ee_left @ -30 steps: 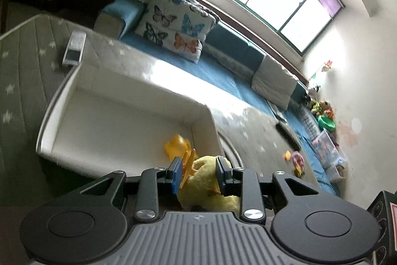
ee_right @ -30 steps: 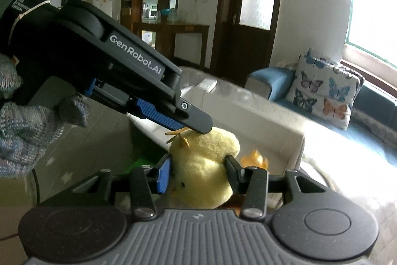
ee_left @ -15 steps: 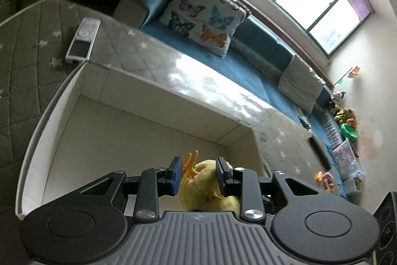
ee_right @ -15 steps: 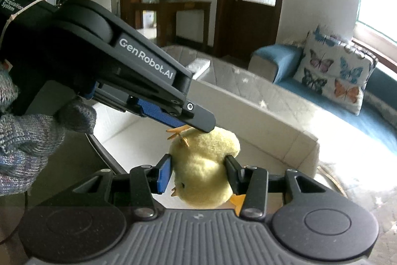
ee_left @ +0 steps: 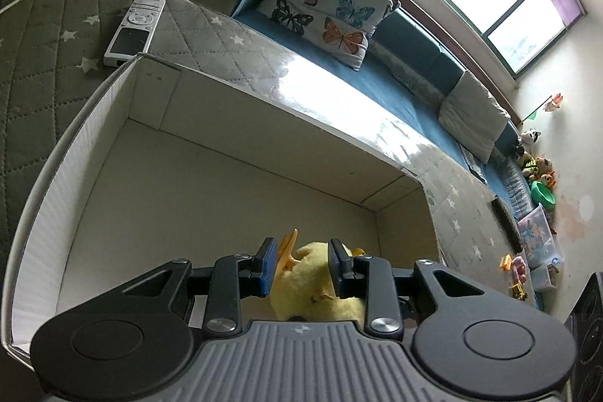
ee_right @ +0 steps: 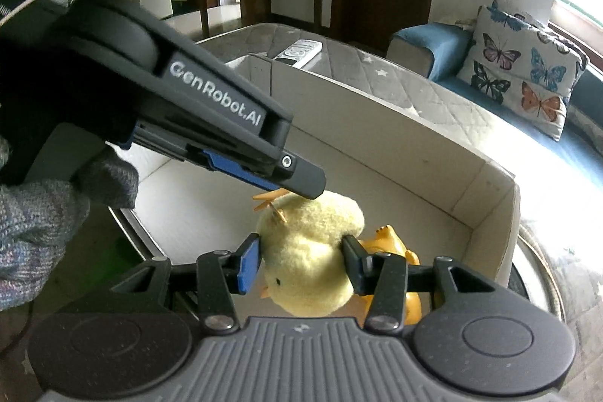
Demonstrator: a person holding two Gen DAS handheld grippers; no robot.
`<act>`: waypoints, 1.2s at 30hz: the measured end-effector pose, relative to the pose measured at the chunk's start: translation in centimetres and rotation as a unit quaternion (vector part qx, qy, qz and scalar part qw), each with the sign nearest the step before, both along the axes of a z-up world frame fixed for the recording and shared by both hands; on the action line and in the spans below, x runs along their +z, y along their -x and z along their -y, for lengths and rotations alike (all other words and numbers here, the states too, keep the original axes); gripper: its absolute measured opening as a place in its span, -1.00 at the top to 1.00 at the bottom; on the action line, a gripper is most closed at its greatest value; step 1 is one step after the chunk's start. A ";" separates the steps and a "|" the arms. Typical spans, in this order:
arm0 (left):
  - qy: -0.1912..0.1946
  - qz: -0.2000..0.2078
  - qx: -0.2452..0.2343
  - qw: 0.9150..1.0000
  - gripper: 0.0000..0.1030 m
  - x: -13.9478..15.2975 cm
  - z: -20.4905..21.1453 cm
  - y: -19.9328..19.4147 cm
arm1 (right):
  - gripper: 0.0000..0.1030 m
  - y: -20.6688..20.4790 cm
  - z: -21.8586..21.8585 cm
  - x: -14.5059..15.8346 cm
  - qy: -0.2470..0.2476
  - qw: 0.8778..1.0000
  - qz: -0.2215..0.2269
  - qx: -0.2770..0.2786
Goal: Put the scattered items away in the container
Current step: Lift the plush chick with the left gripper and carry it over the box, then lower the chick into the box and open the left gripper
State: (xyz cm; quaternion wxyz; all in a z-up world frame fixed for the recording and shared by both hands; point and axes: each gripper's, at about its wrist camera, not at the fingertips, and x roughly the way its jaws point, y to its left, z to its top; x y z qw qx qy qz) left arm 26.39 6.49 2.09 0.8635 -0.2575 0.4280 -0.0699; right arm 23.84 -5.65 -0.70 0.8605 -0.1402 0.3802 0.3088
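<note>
Chick (ee_right: pixel 312 251) sits low and centre in both frames, over the white box (ee_left: pixel 226 123); your left gripper (ee_left: pixel 301 268) and right gripper (ee_right: pixel 301 264) each pinch it tight.

A fluffy yellow chick toy (ee_right: pixel 309 251) hangs upside down over the open white box (ee_left: pixel 233 123), its orange feet up and its beak and black eye low. An orange toy (ee_right: pixel 392 243) lies inside the box, just behind it.
</note>
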 end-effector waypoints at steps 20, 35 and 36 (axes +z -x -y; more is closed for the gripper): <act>-0.012 0.051 -0.011 0.999 0.40 4.1 1.4 5.1 | 0.01 5.4 4.1 4.6 -0.061 0.995 0.062 -0.042; 0.004 0.046 -0.041 0.998 0.38 3.2 3.7 10.6 | -0.27 13.9 7.7 3.3 -0.055 0.991 0.088 -0.079; 0.006 0.042 -0.043 0.998 0.38 2.9 3.9 10.8 | -0.28 14.2 7.8 3.1 -0.053 0.991 0.088 -0.080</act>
